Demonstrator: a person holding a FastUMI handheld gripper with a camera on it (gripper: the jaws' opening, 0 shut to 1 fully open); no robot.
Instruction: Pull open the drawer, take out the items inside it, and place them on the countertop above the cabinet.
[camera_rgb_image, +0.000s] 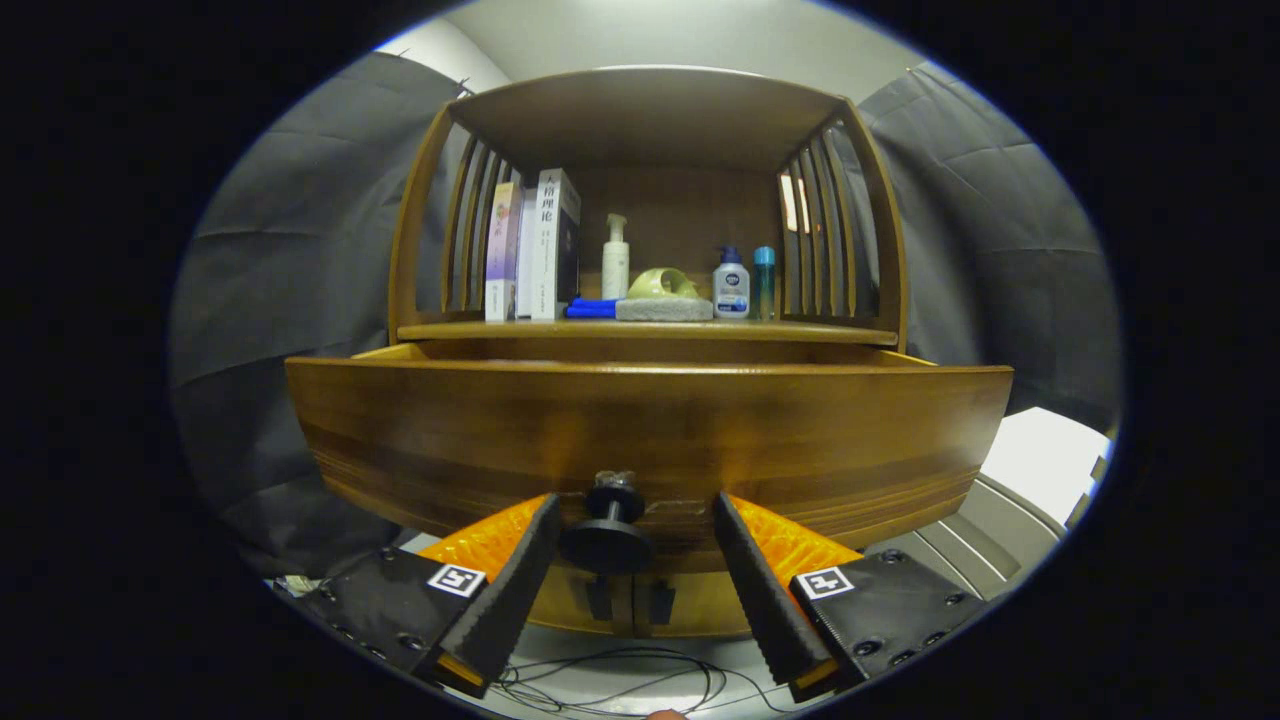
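A wooden cabinet stands right before me, its drawer (650, 440) pulled out toward me so that the wide front panel looms close. A round dark knob (608, 530) juts from the middle of that panel. My gripper (636, 510) is open, one finger on each side of the knob, with a gap on both sides and nothing pressed. The drawer's inside is hidden behind its front. Above it lies the countertop (640, 330), a shelf under a curved wooden hood.
On the countertop stand several books (532, 248), a white pump bottle (615, 258), a green object on a grey sponge (664, 300), a blue cloth (592, 308) and two small bottles (742, 284). Slatted sides close both ends. Cables (620, 685) lie on the floor below.
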